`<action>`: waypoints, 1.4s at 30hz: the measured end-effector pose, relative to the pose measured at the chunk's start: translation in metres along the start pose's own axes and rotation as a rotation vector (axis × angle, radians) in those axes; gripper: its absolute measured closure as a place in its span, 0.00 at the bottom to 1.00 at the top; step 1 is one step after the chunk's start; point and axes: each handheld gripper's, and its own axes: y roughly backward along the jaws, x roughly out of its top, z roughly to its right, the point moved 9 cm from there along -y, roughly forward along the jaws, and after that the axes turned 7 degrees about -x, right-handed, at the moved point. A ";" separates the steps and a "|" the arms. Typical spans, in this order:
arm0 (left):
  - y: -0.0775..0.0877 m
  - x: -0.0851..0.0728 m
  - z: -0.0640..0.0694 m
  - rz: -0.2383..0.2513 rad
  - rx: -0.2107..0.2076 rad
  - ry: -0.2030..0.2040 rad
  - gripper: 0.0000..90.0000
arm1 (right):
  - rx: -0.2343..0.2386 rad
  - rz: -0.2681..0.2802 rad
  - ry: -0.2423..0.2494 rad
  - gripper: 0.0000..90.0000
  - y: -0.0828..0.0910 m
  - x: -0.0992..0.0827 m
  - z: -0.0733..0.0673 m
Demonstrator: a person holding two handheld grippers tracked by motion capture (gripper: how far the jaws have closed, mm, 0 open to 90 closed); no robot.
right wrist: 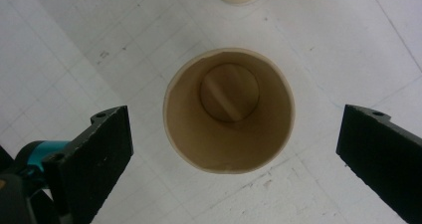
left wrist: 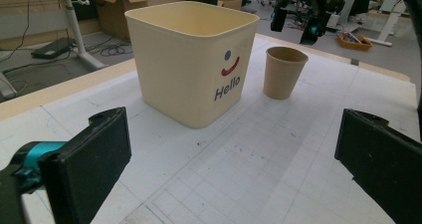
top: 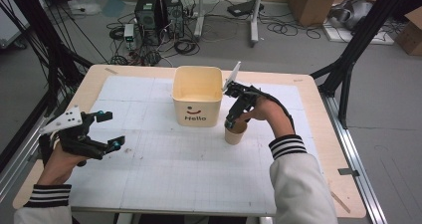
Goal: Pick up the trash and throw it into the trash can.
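Right claw (right wrist: pixel 234 134): nearest the lens in the right gripper view, its two black jaws stand wide apart and grip nothing; it points straight down from above.
Cup under it: a small brown paper cup (right wrist: pixel 229 109), upright and empty, sits directly below the right claw, its round mouth centred in the gap between the jaws. The jaws look to be above the rim, not yet around the wall, though the height is hard to judge.
Key relation: the cup's long axis is vertical and lines up with the claw's line of approach, so a straight descent would likely bring one jaw down each side of the wall. The right hand is by far the nearer one.
Cup's place: on the white gridded mat of the wooden worktop (top: pixel 326 149), just beside the front right corner of the tub, apart from it.
Tub: a cream square plastic tub (top: pixel 197 95) with a smile mark and the word "Hello" on its front, open-topped, standing mid-worktop.
Left claw (top: pixel 110 130): held low at the left side of the worktop, jaws spread and empty, aimed towards the tub and well apart from the cup.
Beyond: floor with cables, computer towers and cardboard boxes.
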 end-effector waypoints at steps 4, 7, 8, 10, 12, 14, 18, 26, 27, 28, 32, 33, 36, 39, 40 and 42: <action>0.000 0.000 0.000 0.000 -0.001 -0.001 0.02 | 0.007 0.007 0.001 0.00 -0.004 0.000 -0.001; 0.000 0.000 0.000 -0.001 -0.001 0.000 0.02 | 0.007 0.002 -0.002 0.00 -0.009 -0.002 -0.002; 0.000 0.000 0.000 -0.001 -0.002 0.001 0.02 | 0.006 0.007 -0.005 0.00 -0.010 -0.001 -0.002; 0.000 0.000 0.000 -0.001 -0.002 0.001 0.02 | 0.008 0.001 0.000 0.00 -0.012 -0.002 -0.002; -0.001 0.000 0.001 -0.002 0.000 0.001 0.02 | 0.006 0.002 0.003 0.00 -0.014 -0.002 -0.003; -0.001 0.000 0.001 -0.002 -0.001 0.001 0.02 | 0.009 0.007 -0.002 0.00 -0.015 -0.002 -0.004; 0.000 0.000 0.001 -0.002 -0.003 0.001 0.02 | 0.014 0.017 -0.004 0.00 -0.019 -0.002 -0.005; -0.001 0.000 0.001 -0.003 -0.002 0.000 0.02 | 0.021 0.026 -0.005 0.00 -0.027 -0.005 -0.007; -0.001 0.000 0.001 -0.003 -0.002 0.000 0.02 | 0.016 0.025 -0.005 0.00 -0.028 -0.005 -0.007; -0.001 0.000 0.001 -0.004 -0.004 -0.001 0.02 | 0.019 0.028 -0.004 0.00 -0.029 -0.005 -0.008; -0.001 -0.001 0.001 -0.006 -0.005 -0.003 0.02 | 0.015 0.025 -0.001 0.00 -0.035 -0.006 -0.008; -0.001 0.000 0.001 -0.005 -0.004 -0.002 0.02 | 0.019 0.023 -0.003 0.00 -0.036 -0.007 -0.009; -0.001 -0.001 0.001 -0.007 -0.006 -0.002 0.02 | 0.010 0.028 0.003 0.00 -0.038 -0.007 -0.009; -0.001 -0.001 0.002 -0.004 -0.007 0.000 0.02 | -0.012 0.030 0.009 0.00 -0.042 -0.007 -0.008; -0.002 -0.001 0.002 -0.005 -0.008 0.000 0.02 | -0.013 0.027 0.008 0.00 -0.043 -0.007 -0.008; -0.001 -0.001 0.002 -0.005 -0.008 0.000 0.02 | -0.020 0.027 0.011 0.00 -0.043 -0.006 -0.008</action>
